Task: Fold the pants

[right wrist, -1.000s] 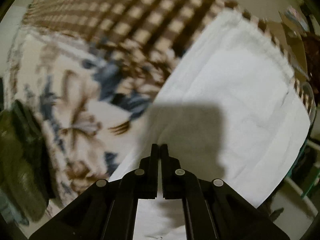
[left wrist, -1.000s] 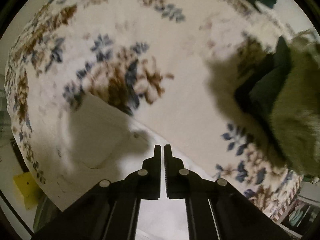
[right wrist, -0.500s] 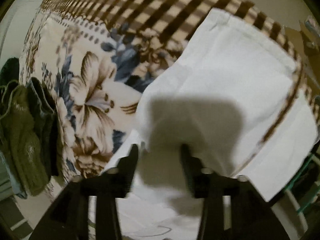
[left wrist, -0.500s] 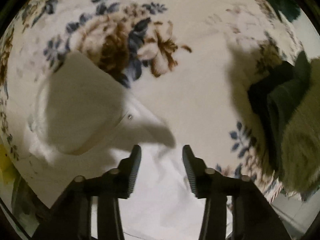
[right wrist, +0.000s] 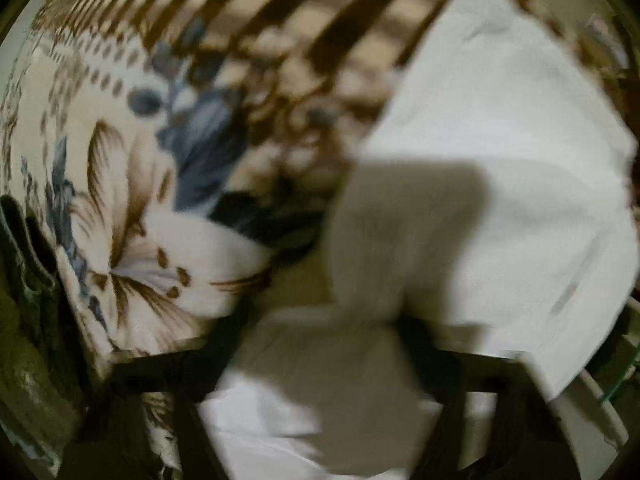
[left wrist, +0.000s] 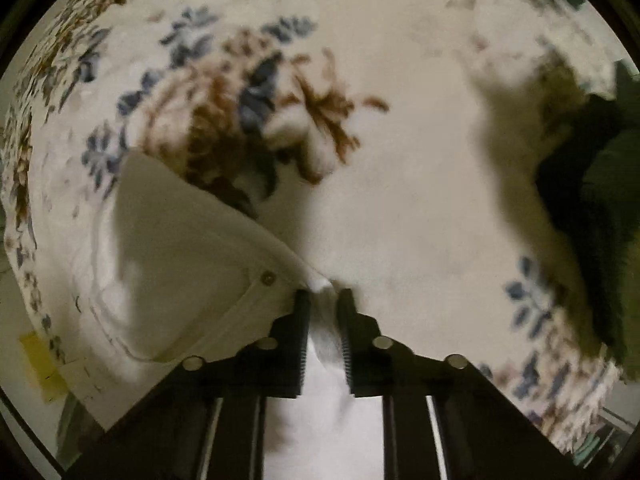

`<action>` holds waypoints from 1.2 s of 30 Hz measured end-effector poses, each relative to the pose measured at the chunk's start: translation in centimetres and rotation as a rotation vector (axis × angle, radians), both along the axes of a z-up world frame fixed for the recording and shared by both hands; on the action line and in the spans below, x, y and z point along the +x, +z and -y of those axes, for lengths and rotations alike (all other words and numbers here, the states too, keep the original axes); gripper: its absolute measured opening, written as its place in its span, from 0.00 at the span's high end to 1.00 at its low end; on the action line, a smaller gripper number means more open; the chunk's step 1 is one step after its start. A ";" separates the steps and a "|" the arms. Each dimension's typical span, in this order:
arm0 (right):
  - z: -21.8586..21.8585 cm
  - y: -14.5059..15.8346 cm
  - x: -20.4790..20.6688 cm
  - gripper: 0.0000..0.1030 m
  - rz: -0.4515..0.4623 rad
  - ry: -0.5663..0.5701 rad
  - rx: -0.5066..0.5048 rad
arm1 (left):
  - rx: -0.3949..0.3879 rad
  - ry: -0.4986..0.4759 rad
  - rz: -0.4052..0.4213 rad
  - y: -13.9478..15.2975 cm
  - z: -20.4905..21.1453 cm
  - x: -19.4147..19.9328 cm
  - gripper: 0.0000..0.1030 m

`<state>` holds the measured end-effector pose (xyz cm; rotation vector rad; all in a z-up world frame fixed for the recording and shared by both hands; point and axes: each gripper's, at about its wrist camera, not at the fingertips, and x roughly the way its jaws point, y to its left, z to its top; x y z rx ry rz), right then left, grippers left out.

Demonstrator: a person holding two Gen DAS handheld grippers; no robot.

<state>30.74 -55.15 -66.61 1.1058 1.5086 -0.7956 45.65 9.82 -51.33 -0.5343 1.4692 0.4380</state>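
Note:
White pants (left wrist: 188,272) lie on a floral blanket (left wrist: 400,160); a small button shows at the waistband. My left gripper (left wrist: 323,304) is shut on a bunched corner of the waistband fabric. In the right wrist view the pants (right wrist: 500,168) spread white to the right, and the frame is blurred. My right gripper (right wrist: 324,320) has its fingers wide apart with white fabric between them; the fingertips are smeared by motion.
A pile of dark green clothes (left wrist: 600,208) lies at the right of the left wrist view and shows at the left edge of the right wrist view (right wrist: 24,320). A brown checked border (right wrist: 280,20) runs along the blanket's far side. A yellow tag (left wrist: 40,364) sits off the blanket edge.
My left gripper opened, then closed on the waistband corner. My right gripper opened from shut and now stands wide over the fabric, moving.

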 end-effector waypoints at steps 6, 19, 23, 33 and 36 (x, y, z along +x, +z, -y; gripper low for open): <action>0.1 4.1 -3.3 0.93 0.105 -0.017 -0.005 | -0.048 -0.022 0.148 6.1 -0.5 -4.9 0.99; -3.7 22.1 -7.9 0.94 0.594 0.154 -0.082 | -0.146 0.020 0.392 16.0 -4.5 -15.5 0.99; -4.5 20.4 -14.7 0.94 0.619 0.171 -0.109 | -0.122 -0.004 0.303 12.7 -5.2 -22.3 0.99; -3.2 3.7 -30.9 0.93 0.390 0.047 -0.032 | -0.104 0.019 -0.035 -1.7 -4.6 -33.7 0.98; -2.8 1.1 -32.9 0.77 0.331 0.017 0.024 | -0.092 0.017 -0.016 -1.4 -4.9 -34.2 0.97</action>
